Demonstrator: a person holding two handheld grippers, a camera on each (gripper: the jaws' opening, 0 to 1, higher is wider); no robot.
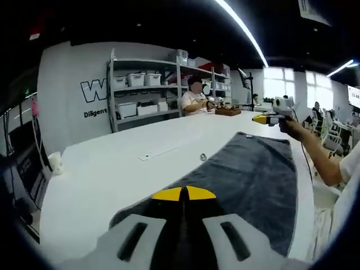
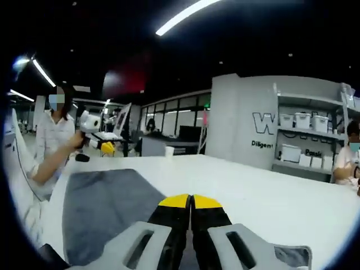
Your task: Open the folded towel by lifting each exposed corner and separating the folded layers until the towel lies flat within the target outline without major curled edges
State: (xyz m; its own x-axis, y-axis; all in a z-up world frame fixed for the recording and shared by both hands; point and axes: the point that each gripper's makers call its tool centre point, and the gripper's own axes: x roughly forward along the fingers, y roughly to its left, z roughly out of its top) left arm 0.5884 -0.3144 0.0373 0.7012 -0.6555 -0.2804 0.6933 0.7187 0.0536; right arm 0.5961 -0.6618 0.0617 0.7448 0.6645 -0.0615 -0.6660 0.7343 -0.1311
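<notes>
now we see grey towel (image 1: 247,180) spread along white surface (image 1: 112,169). left gripper (image 1: 184,194) pressed together at its near end, pinching nothing clear; right gripper (image 2: 190,201) likewise closed at opposite end. risk, we judge: tugging one end drags cloth, curls edge. outline not discernible. open workshop, shelving (image 1: 146,84) with bins, seated person (image 1: 195,98).

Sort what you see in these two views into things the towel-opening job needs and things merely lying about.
Job:
grey towel, spread on the white table
left gripper, fingers together
right gripper, fingers together

Lying about:
white cup near the table edge
small object beside the towel
shelving with bins
seated person at the far end
</notes>
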